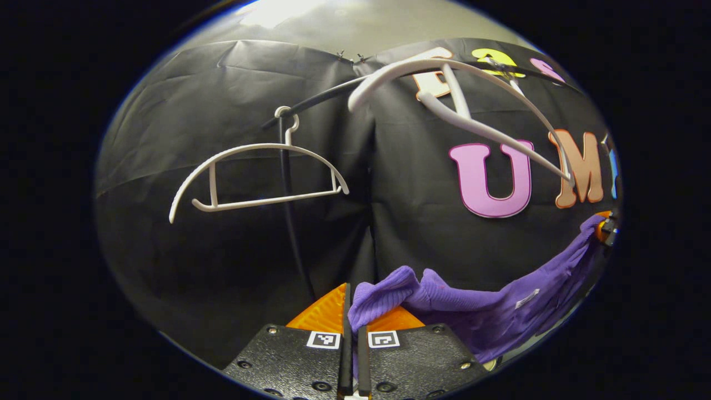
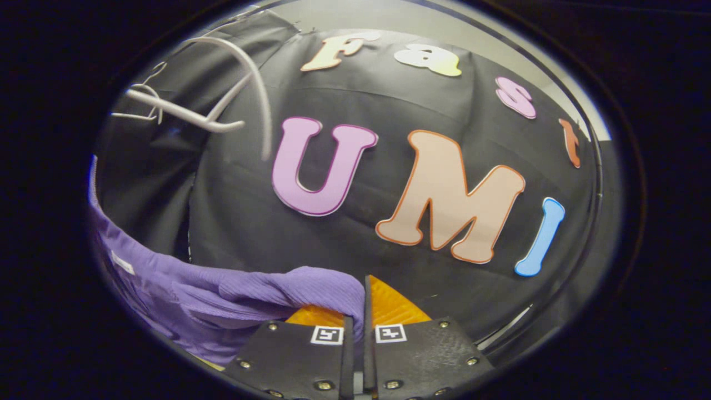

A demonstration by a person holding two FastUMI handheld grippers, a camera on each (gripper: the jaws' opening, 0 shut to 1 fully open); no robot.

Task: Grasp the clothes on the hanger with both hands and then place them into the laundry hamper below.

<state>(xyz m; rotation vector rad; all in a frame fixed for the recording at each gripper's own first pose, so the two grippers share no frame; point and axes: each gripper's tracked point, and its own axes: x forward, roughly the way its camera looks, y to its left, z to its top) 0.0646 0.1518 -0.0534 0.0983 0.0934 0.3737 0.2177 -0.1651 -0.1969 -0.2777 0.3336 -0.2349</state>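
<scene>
Now both closed claws, left claw point(image 1: 352, 319) and right claw point(image 2: 355, 311), pinch the purple garment point(image 1: 489, 314) stretched between them; lower them together, level, toward the hamper beneath.

We see soft, finely ribbed matt cloth in the purple garment point(image 1: 489, 316), smooth plastic in the white hangers point(image 1: 261, 178), and matt creased wall cloth point(image 2: 233, 222).
</scene>
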